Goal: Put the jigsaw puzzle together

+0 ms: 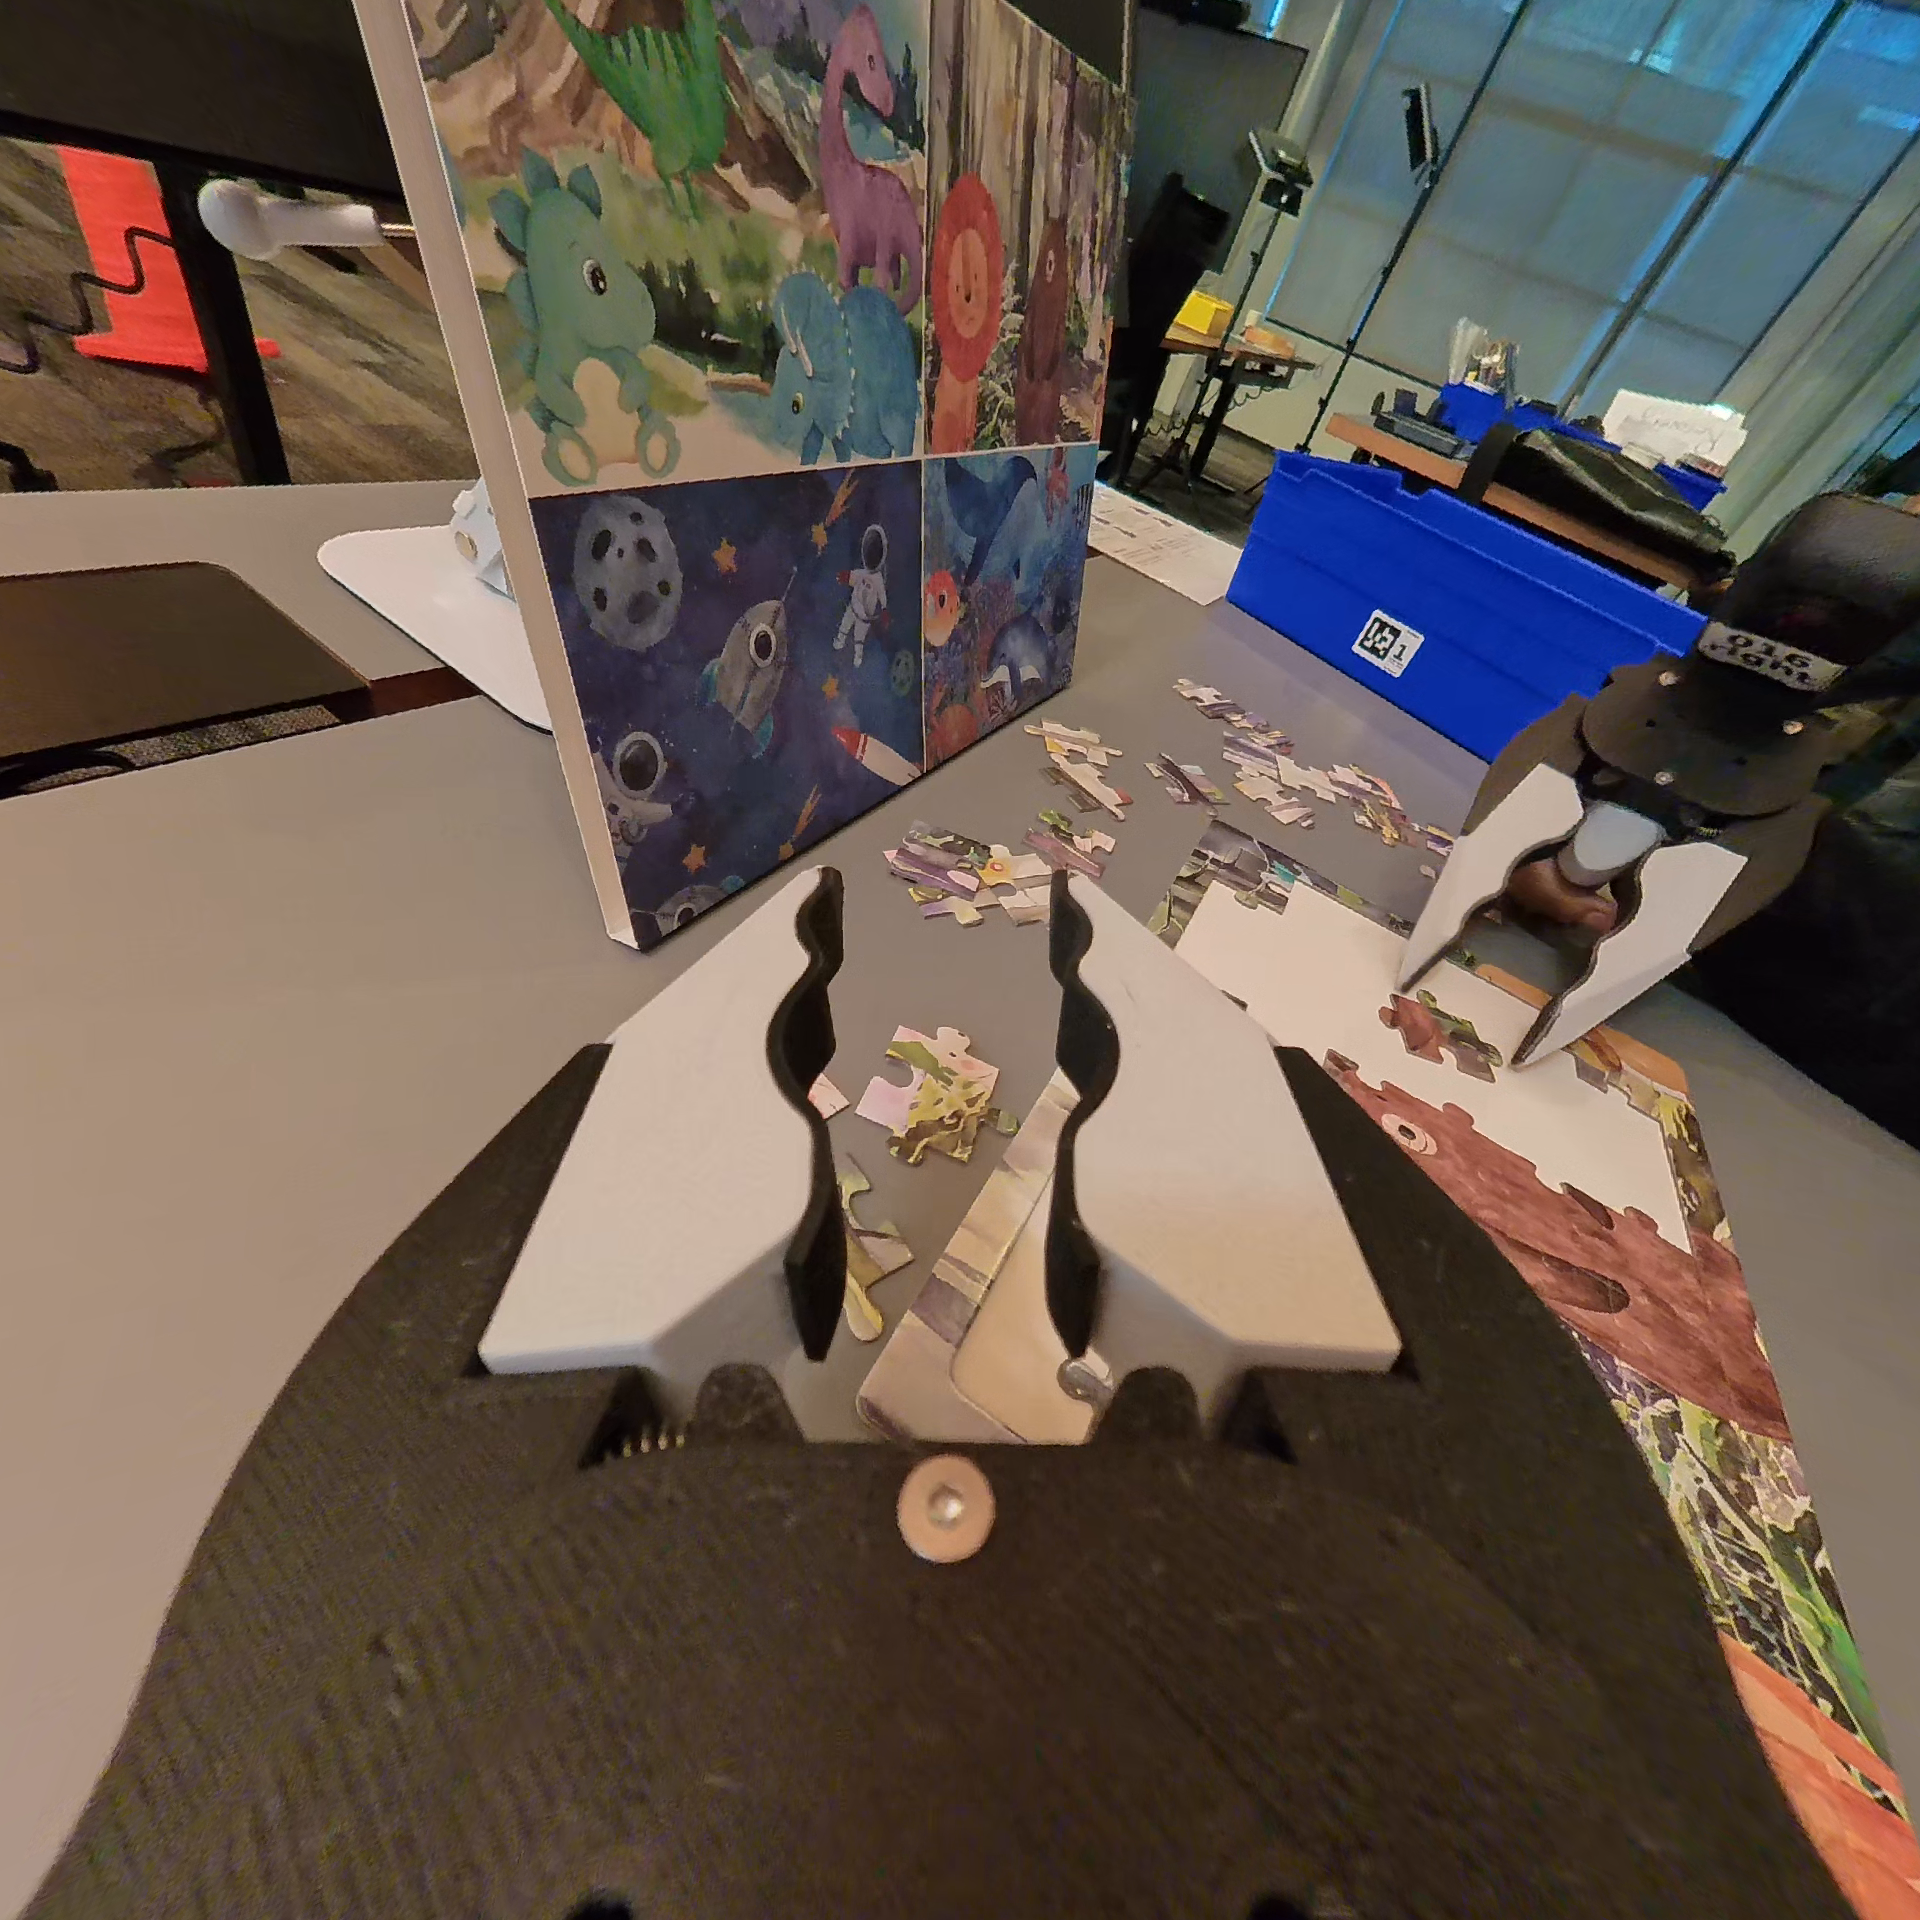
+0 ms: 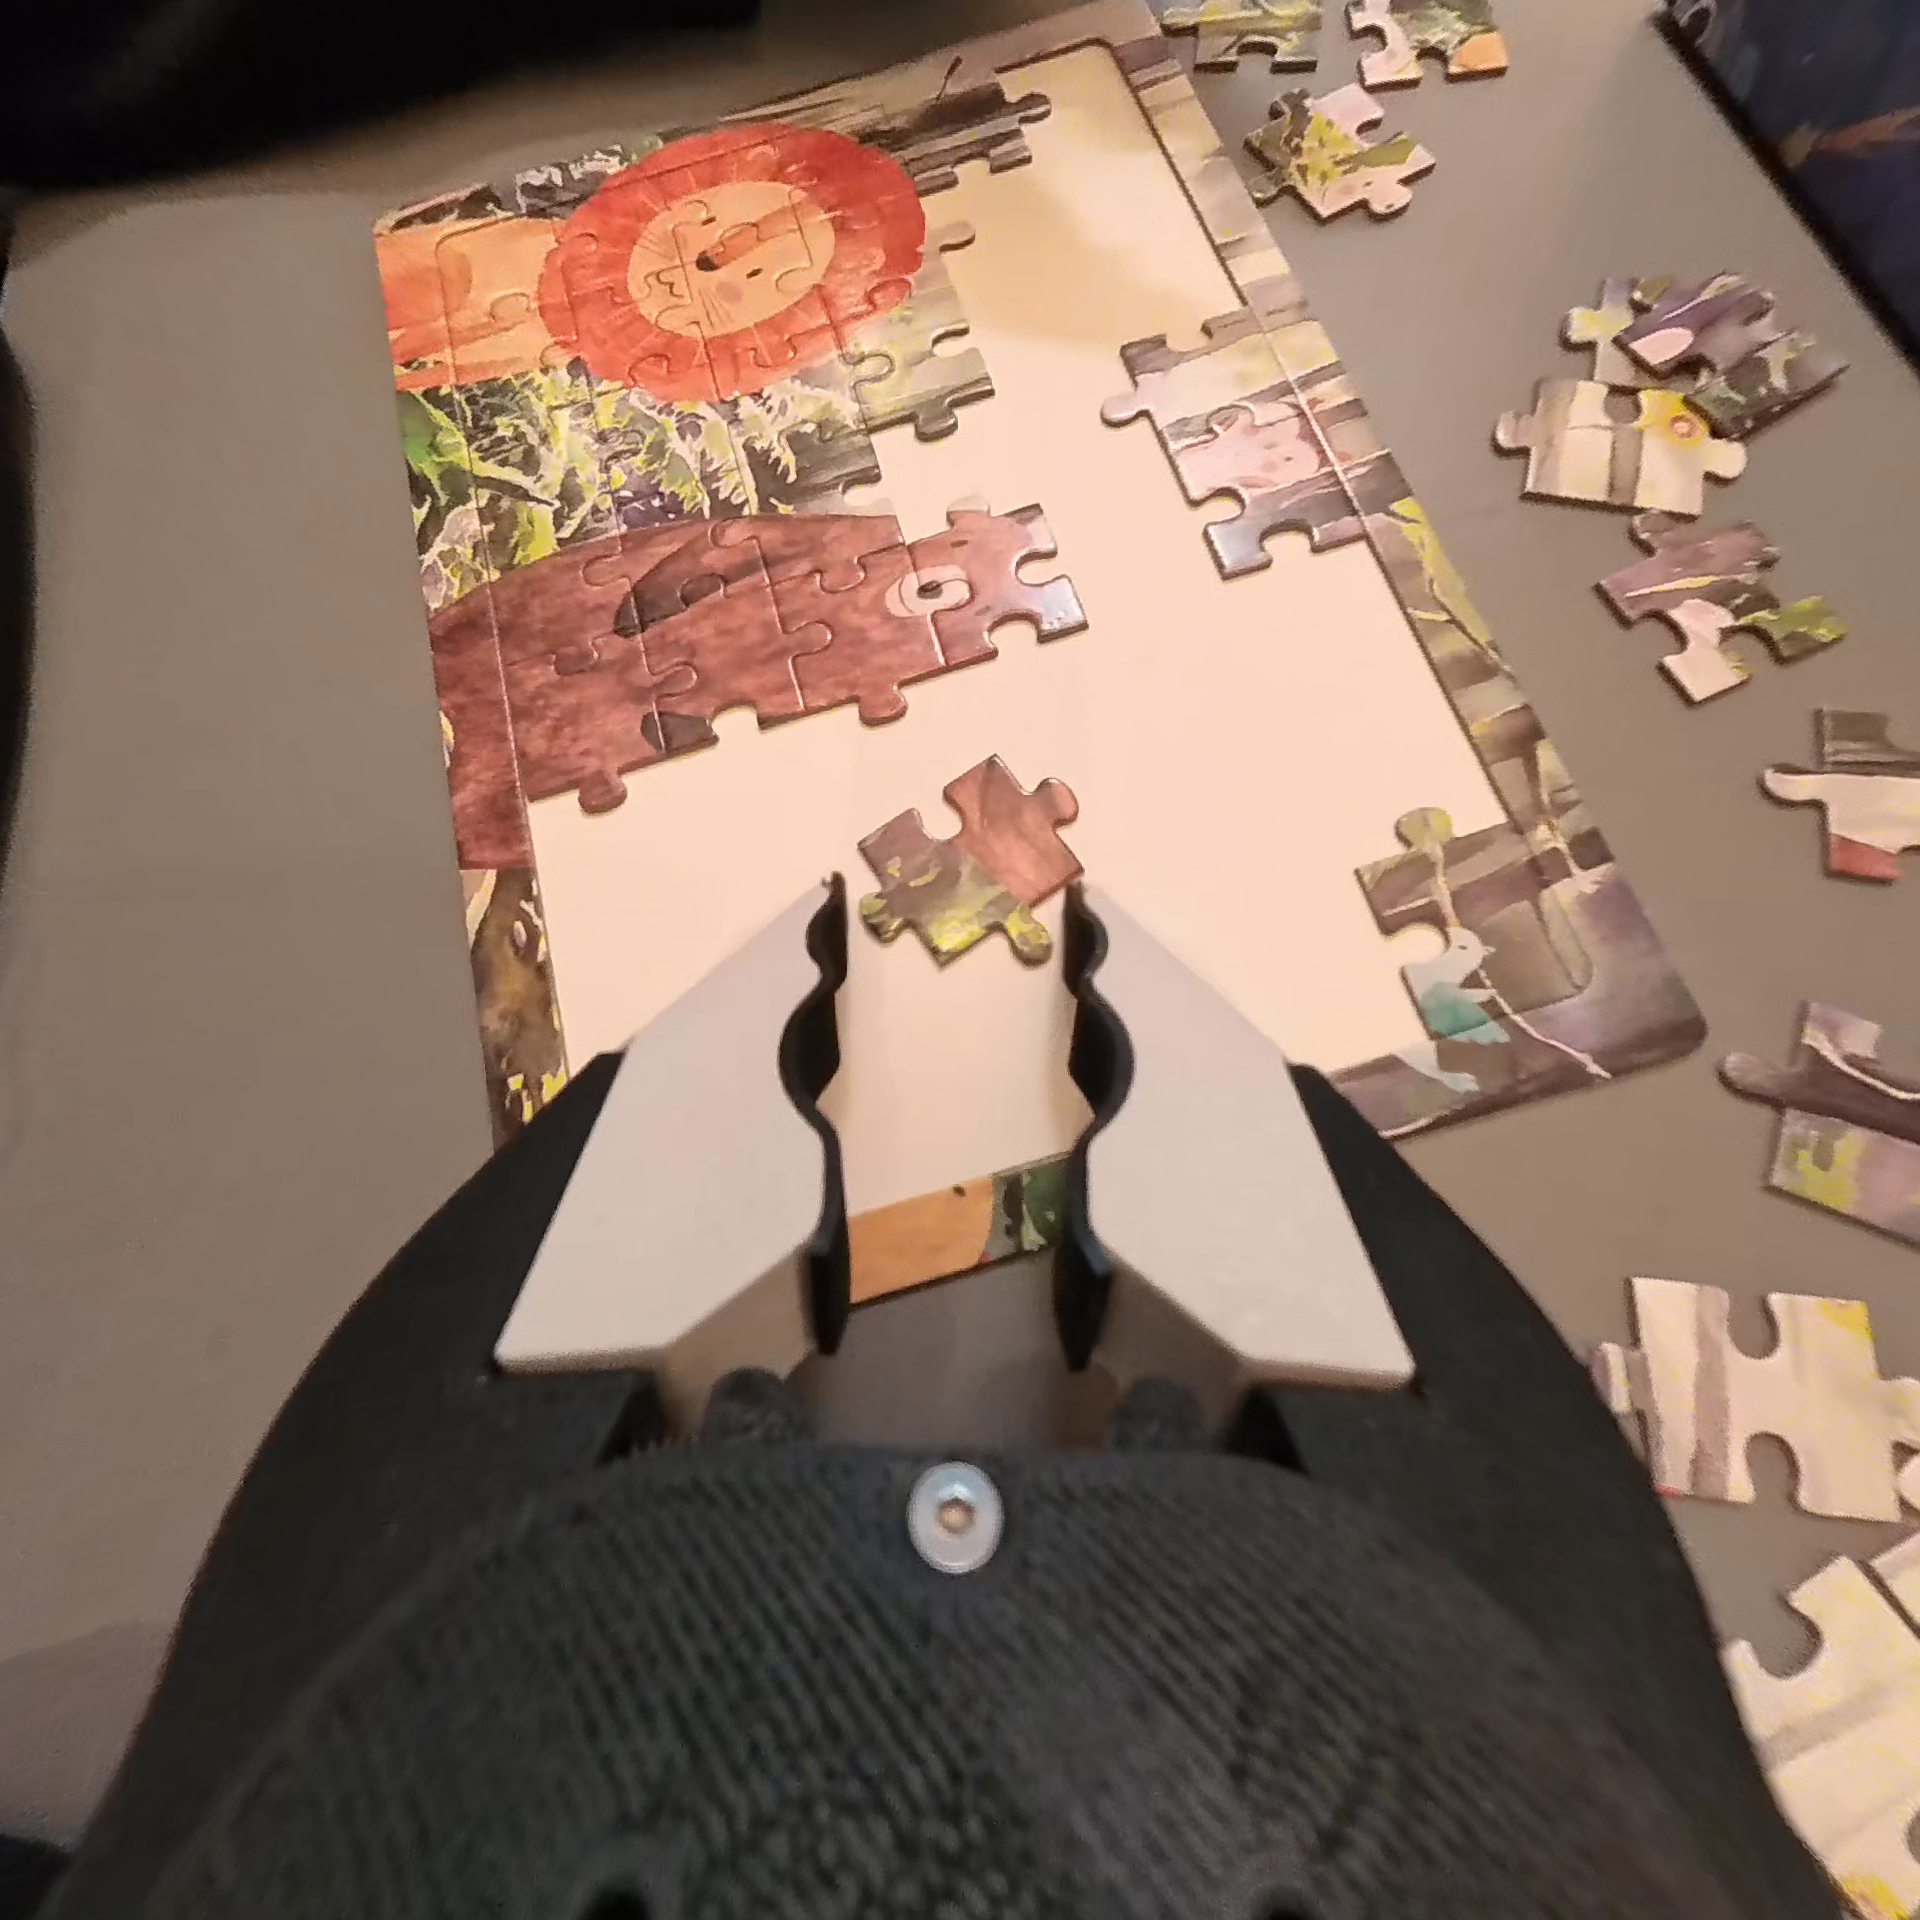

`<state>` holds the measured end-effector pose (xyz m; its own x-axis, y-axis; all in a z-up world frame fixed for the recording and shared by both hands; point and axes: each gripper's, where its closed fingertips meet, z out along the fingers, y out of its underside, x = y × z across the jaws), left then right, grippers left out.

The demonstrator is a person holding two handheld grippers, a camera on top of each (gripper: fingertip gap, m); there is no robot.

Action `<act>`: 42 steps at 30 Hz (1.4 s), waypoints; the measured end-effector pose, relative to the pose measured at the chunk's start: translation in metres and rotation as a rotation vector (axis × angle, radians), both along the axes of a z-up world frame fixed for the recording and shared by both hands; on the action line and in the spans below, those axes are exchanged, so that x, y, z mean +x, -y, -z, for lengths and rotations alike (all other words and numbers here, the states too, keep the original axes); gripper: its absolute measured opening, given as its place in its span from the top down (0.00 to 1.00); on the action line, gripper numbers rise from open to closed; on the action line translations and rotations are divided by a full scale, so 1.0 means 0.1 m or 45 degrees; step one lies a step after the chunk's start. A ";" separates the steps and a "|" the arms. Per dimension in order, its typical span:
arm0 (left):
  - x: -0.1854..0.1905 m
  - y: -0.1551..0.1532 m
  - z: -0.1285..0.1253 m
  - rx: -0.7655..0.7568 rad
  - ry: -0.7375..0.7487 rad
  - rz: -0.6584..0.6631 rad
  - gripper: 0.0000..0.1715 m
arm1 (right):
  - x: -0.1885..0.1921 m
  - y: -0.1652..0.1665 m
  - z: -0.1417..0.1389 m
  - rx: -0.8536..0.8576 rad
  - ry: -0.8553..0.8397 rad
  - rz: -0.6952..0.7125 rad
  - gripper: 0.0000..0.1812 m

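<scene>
Grey table (image 1: 312, 935) — both claws, left (image 1: 940, 914) and right (image 2: 951, 894), hover spread apart, empty.

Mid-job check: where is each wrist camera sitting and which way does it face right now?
Left wrist view: on the left gripper, low over the grey table, facing the picture board; its own open fingers and the right gripper show.
Right wrist view: on the right gripper, looking down at the puzzle tray; its open fingers show.
Shared: the loose brown piece, the tray and the scattered pieces.
</scene>
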<state>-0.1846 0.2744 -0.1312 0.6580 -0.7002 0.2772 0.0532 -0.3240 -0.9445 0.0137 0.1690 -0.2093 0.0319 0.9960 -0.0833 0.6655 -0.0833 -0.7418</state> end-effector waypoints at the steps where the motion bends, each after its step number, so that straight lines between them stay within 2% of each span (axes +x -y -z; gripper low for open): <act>1: 0.00 0.00 0.00 0.000 -0.001 0.000 0.78 | 0.00 0.01 0.00 -0.008 -0.002 -0.003 0.78; 11: 0.00 0.00 0.00 -0.001 0.000 -0.002 0.78 | 0.10 0.17 -0.03 -0.182 -0.006 -0.061 0.84; 18: 0.02 0.00 0.02 0.004 -0.034 -0.001 0.78 | 0.08 0.44 -0.07 -0.324 -0.013 -0.198 0.85; 22: 0.02 0.01 0.02 0.007 -0.036 -0.002 0.78 | 0.02 0.27 -0.19 -0.215 -0.103 -0.127 0.84; 27: 0.02 0.00 0.02 0.003 -0.031 0.001 0.78 | -0.07 0.16 -0.22 -0.050 -0.161 -0.094 0.74; 31: 0.02 0.01 0.02 0.006 -0.032 0.000 0.78 | -0.12 0.26 -0.12 -0.096 -0.096 -0.135 0.70; 34: 0.02 0.00 0.01 0.007 -0.030 -0.002 0.78 | -0.09 0.27 -0.04 -0.091 -0.042 -0.136 0.71; 36: 0.02 0.00 0.01 0.007 -0.030 -0.003 0.78 | -0.06 0.27 -0.04 -0.104 -0.033 -0.137 0.75; 42: 0.01 0.00 0.01 0.005 -0.026 -0.006 0.78 | 0.06 0.39 -0.07 -0.281 -0.018 -0.154 0.77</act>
